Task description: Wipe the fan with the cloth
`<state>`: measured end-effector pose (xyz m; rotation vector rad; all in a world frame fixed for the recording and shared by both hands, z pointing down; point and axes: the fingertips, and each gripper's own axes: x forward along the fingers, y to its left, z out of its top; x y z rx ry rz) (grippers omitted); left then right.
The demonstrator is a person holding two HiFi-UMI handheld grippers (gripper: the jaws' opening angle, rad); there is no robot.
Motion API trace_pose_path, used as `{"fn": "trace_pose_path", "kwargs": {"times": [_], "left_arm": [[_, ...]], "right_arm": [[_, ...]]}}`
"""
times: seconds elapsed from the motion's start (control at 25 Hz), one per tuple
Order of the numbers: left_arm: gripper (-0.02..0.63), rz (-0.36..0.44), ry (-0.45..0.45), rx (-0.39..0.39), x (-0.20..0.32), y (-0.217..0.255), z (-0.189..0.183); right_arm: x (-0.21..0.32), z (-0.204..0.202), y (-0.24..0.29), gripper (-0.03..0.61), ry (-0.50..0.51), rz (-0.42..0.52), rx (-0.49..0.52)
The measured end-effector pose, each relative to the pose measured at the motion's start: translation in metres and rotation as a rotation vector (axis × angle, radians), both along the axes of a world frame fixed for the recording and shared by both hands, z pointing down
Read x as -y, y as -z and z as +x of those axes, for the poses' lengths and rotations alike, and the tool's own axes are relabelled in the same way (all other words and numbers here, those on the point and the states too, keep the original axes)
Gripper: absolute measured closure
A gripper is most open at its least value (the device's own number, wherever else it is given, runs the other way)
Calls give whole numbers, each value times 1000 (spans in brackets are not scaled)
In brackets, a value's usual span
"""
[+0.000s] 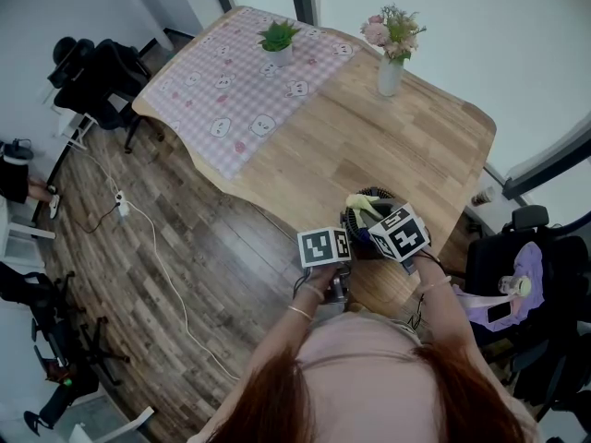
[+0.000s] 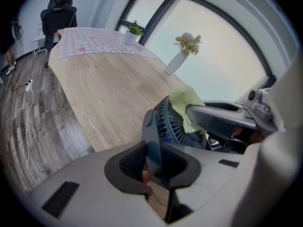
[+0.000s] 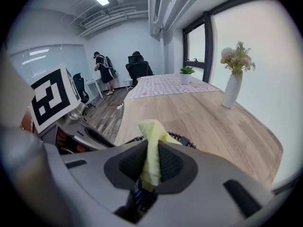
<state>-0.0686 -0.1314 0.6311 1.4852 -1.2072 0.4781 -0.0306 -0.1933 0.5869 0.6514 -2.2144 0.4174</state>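
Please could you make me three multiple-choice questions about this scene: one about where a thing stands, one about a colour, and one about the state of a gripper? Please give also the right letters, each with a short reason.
1. Where does the white vase stand?
A. on a shelf
B. on the bare wood of the table
C. inside a box

2. What colour is the cloth in the right hand-held gripper?
A. yellow
B. blue
C. red

3. What is the state of the left hand-held gripper?
A. open and empty
B. shut on the vase
C. shut on the fan

Right letters: 1 B, the head view shows bare wood all round the vase. 2 A, a yellow fold stands between the jaws. 3 C, its pads press on a dark flat part of the fan.
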Motion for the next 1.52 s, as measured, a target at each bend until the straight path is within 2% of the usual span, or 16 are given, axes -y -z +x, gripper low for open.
{"fn": "trace_pose_path", "kwargs": {"times": [1.52], "left_arm": [[541, -1, 26, -10, 1, 0, -1]], "right_arm": [[21, 24, 2, 525, -93, 93, -9]]}}
